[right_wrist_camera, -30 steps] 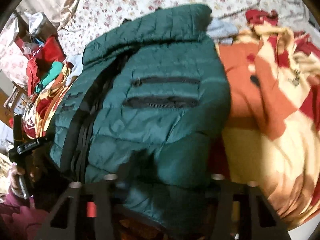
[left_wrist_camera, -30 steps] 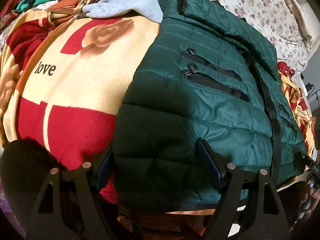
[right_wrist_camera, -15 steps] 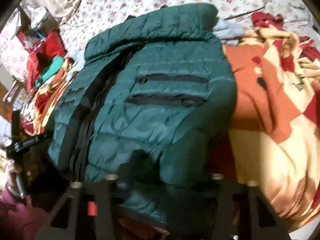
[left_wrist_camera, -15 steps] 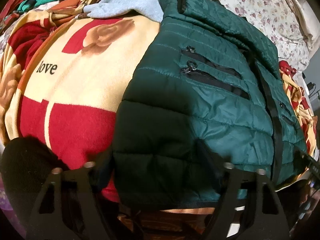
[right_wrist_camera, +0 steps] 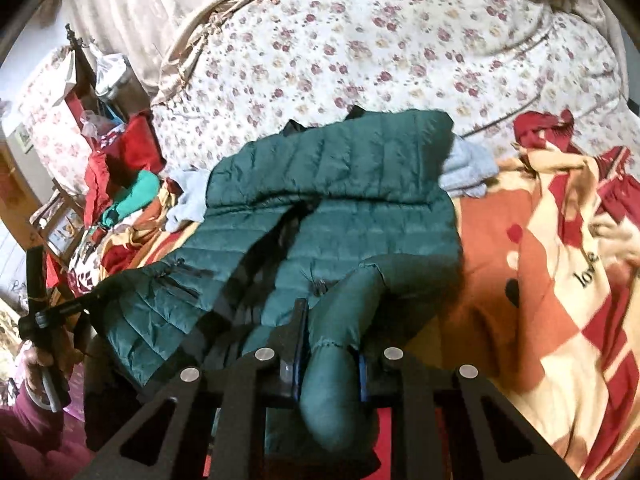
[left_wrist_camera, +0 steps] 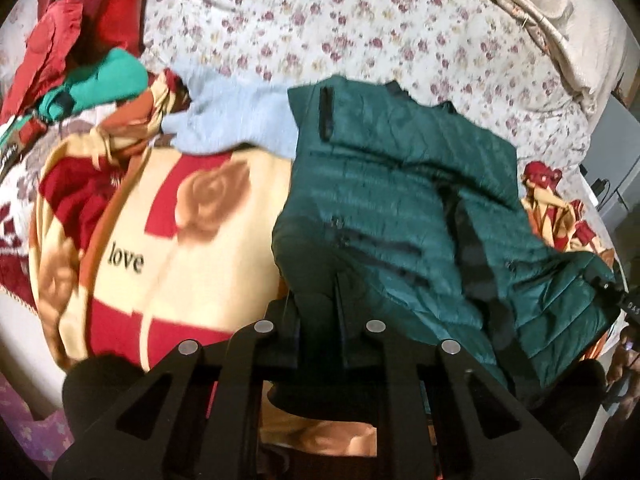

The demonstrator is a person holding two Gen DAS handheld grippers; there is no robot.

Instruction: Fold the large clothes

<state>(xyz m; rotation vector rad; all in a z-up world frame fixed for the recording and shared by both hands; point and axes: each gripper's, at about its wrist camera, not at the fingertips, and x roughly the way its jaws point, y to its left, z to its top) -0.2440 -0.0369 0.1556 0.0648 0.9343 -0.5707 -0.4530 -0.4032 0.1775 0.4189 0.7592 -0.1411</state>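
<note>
A bed point(left_wrist_camera: 360, 36) in a floral sheet is covered by a red and cream "love" blanket point(left_wrist_camera: 168, 240). On the blanket a dark green quilted jacket point(left_wrist_camera: 400, 184) is spread, a pale blue garment point(left_wrist_camera: 240, 120) just beyond it. The left gripper point(left_wrist_camera: 318, 320) is clamped on the jacket's hem. The right gripper point(right_wrist_camera: 328, 356) is closing around a sleeve cuff. Only the right view shows a hand point(right_wrist_camera: 40, 360) at the left edge.
</note>
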